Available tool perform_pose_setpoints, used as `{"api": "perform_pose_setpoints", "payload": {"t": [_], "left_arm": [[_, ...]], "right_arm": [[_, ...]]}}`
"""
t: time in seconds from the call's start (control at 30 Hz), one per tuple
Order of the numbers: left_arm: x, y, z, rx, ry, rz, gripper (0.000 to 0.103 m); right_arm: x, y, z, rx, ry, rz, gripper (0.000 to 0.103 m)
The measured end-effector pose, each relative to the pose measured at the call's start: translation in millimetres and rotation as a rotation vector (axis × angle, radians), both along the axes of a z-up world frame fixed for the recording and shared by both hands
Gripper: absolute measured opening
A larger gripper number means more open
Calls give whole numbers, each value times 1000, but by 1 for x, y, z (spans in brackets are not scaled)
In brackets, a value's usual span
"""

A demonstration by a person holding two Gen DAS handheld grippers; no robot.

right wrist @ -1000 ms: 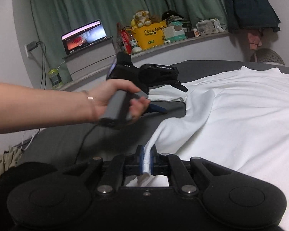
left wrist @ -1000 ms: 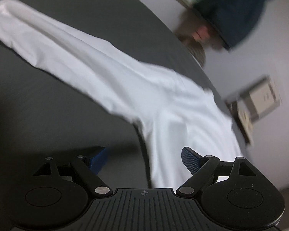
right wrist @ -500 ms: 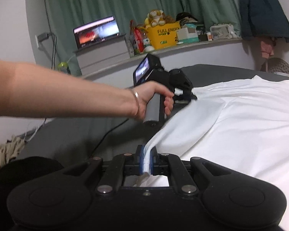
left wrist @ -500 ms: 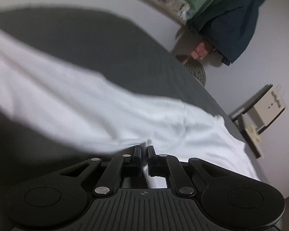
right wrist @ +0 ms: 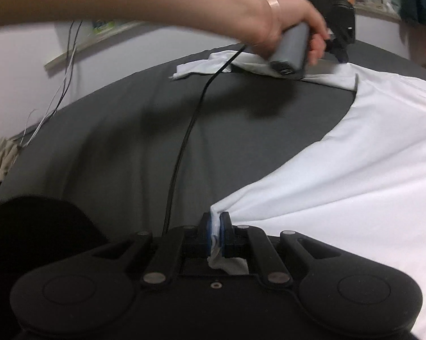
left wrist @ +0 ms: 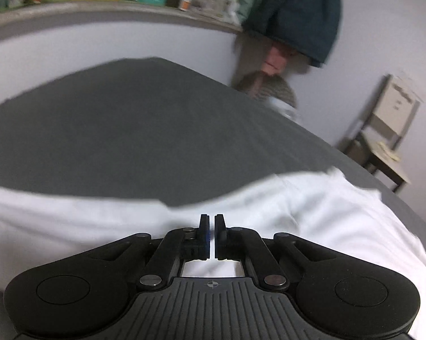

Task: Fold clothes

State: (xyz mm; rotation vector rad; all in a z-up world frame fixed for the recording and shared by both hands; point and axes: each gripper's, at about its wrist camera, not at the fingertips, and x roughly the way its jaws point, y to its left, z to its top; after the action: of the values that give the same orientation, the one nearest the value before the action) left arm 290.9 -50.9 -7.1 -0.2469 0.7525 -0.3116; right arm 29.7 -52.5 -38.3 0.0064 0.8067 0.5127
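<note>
A white shirt (left wrist: 312, 221) lies spread on the dark grey bed sheet (left wrist: 127, 130). In the left wrist view my left gripper (left wrist: 212, 226) is shut, pinching a fold of the shirt near its edge. In the right wrist view the shirt (right wrist: 354, 170) fills the right side. My right gripper (right wrist: 215, 232) holds a corner of it between its blue pads (right wrist: 208, 233). Its jaws are opening, with the cloth still pinched between them. A person's hand (right wrist: 292, 36) holds the left gripper at the far top, above a sleeve (right wrist: 201, 66).
A black cable (right wrist: 184, 147) trails from the left gripper across the bed sheet (right wrist: 113, 141). A dark shape (right wrist: 28, 240) fills the lower left. Beyond the bed are a cluttered shelf (left wrist: 99, 2), a hanging dark jacket (left wrist: 298, 14) and a chair (left wrist: 383, 141).
My left gripper went from open to shut on the shirt and lifted it. My right gripper swung down and sideways with its corner of cloth. The person's hand moved farther away.
</note>
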Motion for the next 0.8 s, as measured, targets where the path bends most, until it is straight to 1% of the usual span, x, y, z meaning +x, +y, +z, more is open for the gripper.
{"api": "perform_pose_setpoints", "payload": {"t": [0.03,0.07,0.13,0.17,0.23,0.27,0.33,0.37,0.43,0.47,0.5,0.57,0.6,0.63,0.7,0.73,0.77,0.8], "left_arm": [[-9,4,-1,-24,11,-34,0],[-19,8,-1,-52,27,-71,0],[-39,15,-3,-88,66,-120,1],[-52,17,-2,-78,84,-142,1],[-85,20,5,-12,98,-218,1],[-104,20,10,34,86,-268,1],[-147,15,22,141,44,-391,1],[-169,12,28,192,27,-453,1],[-213,8,38,276,17,-580,1],[-231,9,40,287,46,-621,1],[-241,8,41,292,101,-639,1],[-250,5,39,298,222,-609,1],[-254,8,38,292,263,-582,1],[-257,14,37,272,300,-549,1],[-258,23,35,212,349,-500,1],[-257,29,34,180,376,-472,1],[-257,36,32,148,404,-445,1],[-259,41,31,113,430,-417,1]], "right_arm": [[-2,2,0,10,2,12,29],[-6,3,2,36,5,33,43],[-20,-4,8,103,11,67,44],[-28,-11,12,117,15,69,44],[-52,-33,20,102,14,55,45],[-66,-47,25,78,14,45,46],[-97,-80,32,-6,16,-7,50],[-113,-97,35,-61,18,-40,55],[-142,-130,38,-200,27,-112,56],[-154,-144,37,-291,35,-142,57],[-164,-156,35,-389,49,-165,57],[-177,-177,30,-564,87,-201,57],[-182,-189,27,-617,120,-233,57],[-184,-201,26,-635,150,-270,57],[-183,-226,34,-549,185,-354,57],[-184,-230,37,-527,186,-362,59],[-182,-227,37,-559,195,-340,61],[-181,-222,34,-636,209,-289,64]]}}
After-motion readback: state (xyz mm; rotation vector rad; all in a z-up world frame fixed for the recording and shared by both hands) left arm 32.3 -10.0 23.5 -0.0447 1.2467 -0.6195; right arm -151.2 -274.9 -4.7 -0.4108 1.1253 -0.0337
